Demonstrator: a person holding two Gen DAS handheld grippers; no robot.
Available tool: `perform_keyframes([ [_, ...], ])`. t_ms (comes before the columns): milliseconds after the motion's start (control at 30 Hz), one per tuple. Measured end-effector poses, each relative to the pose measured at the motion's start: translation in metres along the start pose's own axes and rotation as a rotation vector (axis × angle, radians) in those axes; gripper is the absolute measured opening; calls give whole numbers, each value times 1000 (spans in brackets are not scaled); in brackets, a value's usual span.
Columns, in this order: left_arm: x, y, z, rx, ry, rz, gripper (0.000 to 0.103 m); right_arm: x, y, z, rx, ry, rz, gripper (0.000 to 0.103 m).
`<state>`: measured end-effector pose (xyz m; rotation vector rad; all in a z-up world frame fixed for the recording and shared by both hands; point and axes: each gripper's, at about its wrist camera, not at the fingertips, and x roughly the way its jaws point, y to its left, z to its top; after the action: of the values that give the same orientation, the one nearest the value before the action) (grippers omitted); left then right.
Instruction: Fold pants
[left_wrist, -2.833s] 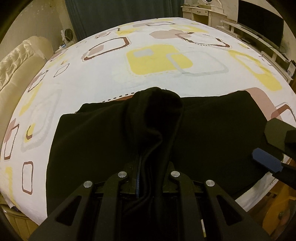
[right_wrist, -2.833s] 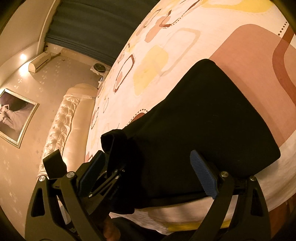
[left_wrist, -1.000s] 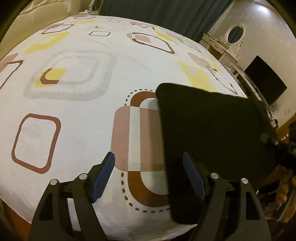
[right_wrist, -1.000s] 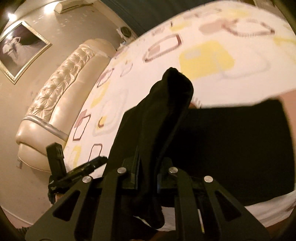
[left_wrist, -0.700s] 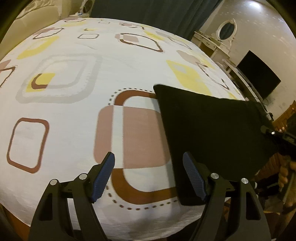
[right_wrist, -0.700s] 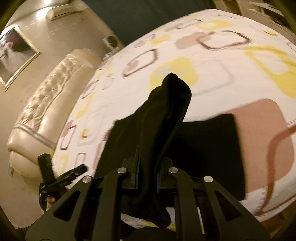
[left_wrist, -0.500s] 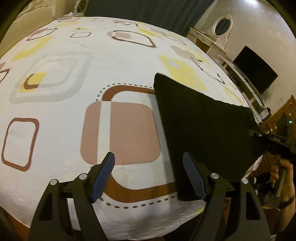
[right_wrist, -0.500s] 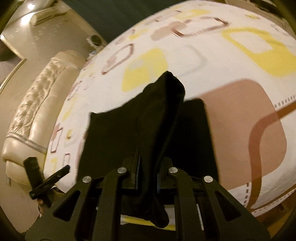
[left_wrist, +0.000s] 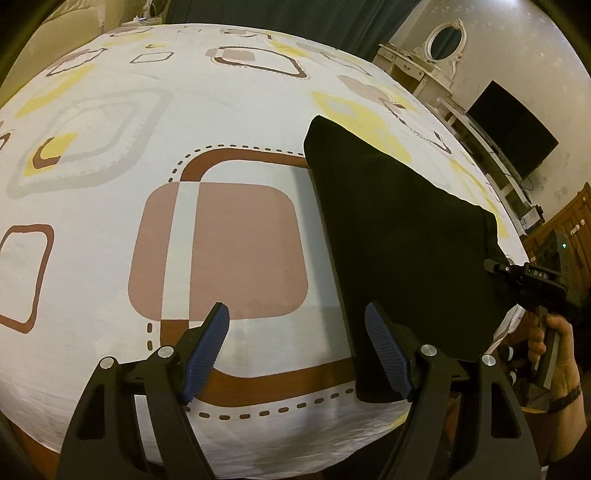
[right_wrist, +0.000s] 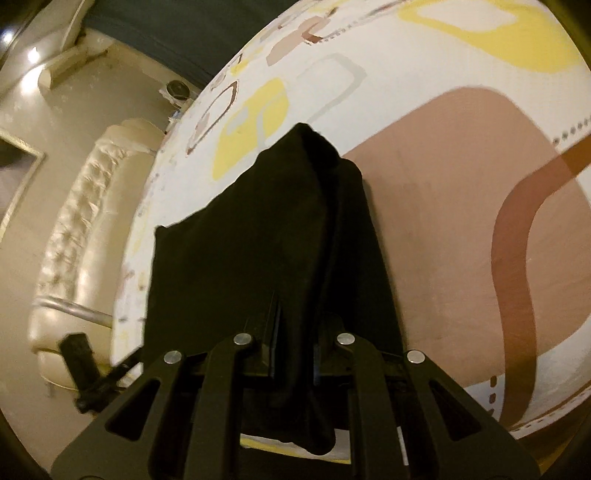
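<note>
A bedroom: a wide bed (left_wrist: 155, 110) under a white sheet with yellow and brown squares, a padded headboard (right_wrist: 74, 236) on one side. The black pants (left_wrist: 399, 236) lie near the bed's front edge as a folded dark panel, its long axis running away from that edge (the exact layers I cannot tell). The right tongs (right_wrist: 293, 354) are nearer: they are closed tight on a bunched edge of the cloth, lifted into a ridge. The left tongs (left_wrist: 297, 347) stand wide apart and hold nothing; the pants lie to their right, the near corner just beside the right finger.
</note>
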<state>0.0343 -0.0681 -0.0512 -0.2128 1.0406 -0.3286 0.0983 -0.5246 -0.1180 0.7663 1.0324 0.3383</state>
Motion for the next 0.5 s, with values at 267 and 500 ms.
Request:
perform_keyframes([
  [267,3,1,-2,-19,5,-24,75,-23,-16,-5,39,-61,17,13],
  [500,0,6,-2,-19,9,-28,75,-55,-27,-16,94,-108,-25,39],
])
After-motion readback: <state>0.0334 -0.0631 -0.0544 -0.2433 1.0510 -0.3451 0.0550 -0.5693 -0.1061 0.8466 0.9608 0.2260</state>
